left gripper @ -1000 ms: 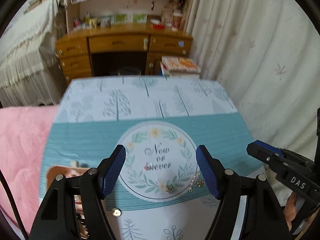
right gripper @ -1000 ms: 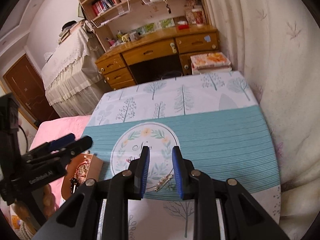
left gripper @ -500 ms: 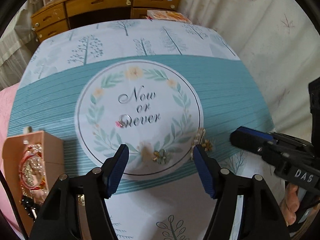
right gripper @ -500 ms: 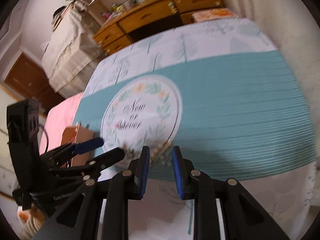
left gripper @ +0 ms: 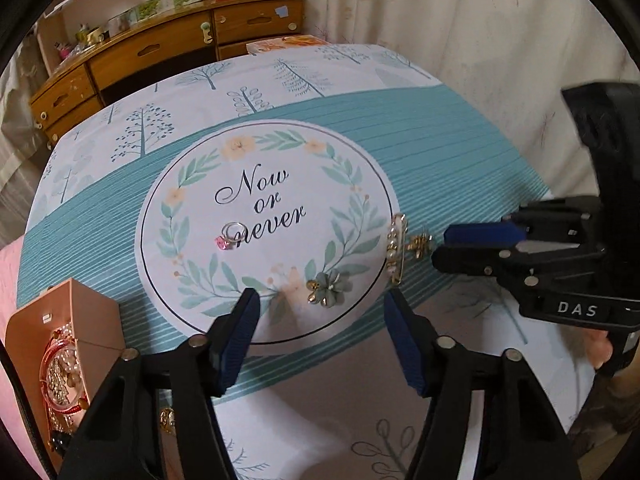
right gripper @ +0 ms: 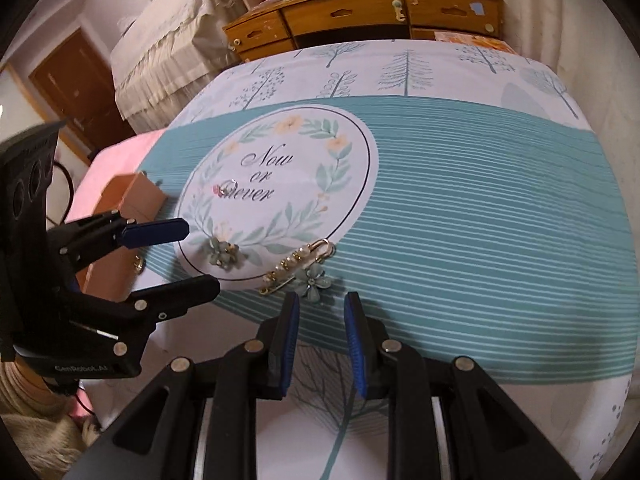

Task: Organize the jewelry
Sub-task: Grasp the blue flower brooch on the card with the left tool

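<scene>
A teal flower brooch [left gripper: 329, 289] lies on the printed cloth just ahead of my open, empty left gripper [left gripper: 320, 322]; it also shows in the right wrist view [right gripper: 224, 255]. A pearl safety pin [right gripper: 296, 266] with a second flower charm [right gripper: 314, 281] lies just ahead of my right gripper [right gripper: 322, 304], which is open and empty; the pin also shows in the left wrist view [left gripper: 396, 246]. A ring with a pink stone [left gripper: 229, 234] lies on the round print. An orange jewelry box [left gripper: 60, 360] holding bracelets stands at the left.
A small gold piece [left gripper: 167, 420] lies by the box. The table [right gripper: 520, 220] ends at a curtain [left gripper: 460, 20] on the right. A wooden desk [right gripper: 360, 20] stands beyond it, and a pink blanket [right gripper: 116, 152] lies at the left.
Both grippers have tilted down and moved closer to the table. The left now sits just behind the flower brooch and the right just behind the pearl pin.
</scene>
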The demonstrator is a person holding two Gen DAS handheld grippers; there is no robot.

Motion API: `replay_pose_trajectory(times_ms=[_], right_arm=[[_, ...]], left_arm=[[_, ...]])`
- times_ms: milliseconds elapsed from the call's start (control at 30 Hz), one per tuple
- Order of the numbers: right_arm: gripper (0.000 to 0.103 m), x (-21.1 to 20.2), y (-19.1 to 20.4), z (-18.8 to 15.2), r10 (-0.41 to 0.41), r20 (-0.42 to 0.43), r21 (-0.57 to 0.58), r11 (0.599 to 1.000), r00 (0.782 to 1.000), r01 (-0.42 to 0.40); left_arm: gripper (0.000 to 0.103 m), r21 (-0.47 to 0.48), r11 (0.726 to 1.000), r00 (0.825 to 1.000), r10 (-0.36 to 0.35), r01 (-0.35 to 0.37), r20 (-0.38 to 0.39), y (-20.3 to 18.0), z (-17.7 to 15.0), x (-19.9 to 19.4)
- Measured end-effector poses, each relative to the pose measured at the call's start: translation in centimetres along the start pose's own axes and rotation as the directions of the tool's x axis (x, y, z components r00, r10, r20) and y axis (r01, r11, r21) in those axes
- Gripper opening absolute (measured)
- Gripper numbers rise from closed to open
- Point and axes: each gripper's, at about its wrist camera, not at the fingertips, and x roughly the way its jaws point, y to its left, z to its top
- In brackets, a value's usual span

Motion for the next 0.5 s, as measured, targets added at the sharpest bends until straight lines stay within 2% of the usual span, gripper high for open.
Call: replay_pose_trajectory(times_ms=[233,500], right_arm=[[0.024,0.8,2.2,0.3,-0.107,0.039,-0.134,0.985,0.994,0.111],[0.023,1.1,3.0,0.1,-0.116,0.082,-0.163,0.978,0.990,0.128]], left_arm=[[0.045,0.026,0.999,1.000,0.031,-0.031,-0.006,0.0,-0.1,1.0],[0.038,0.008,1.000,0.999,0.023,-0.023,0.027,0.4,0.0,1.2]])
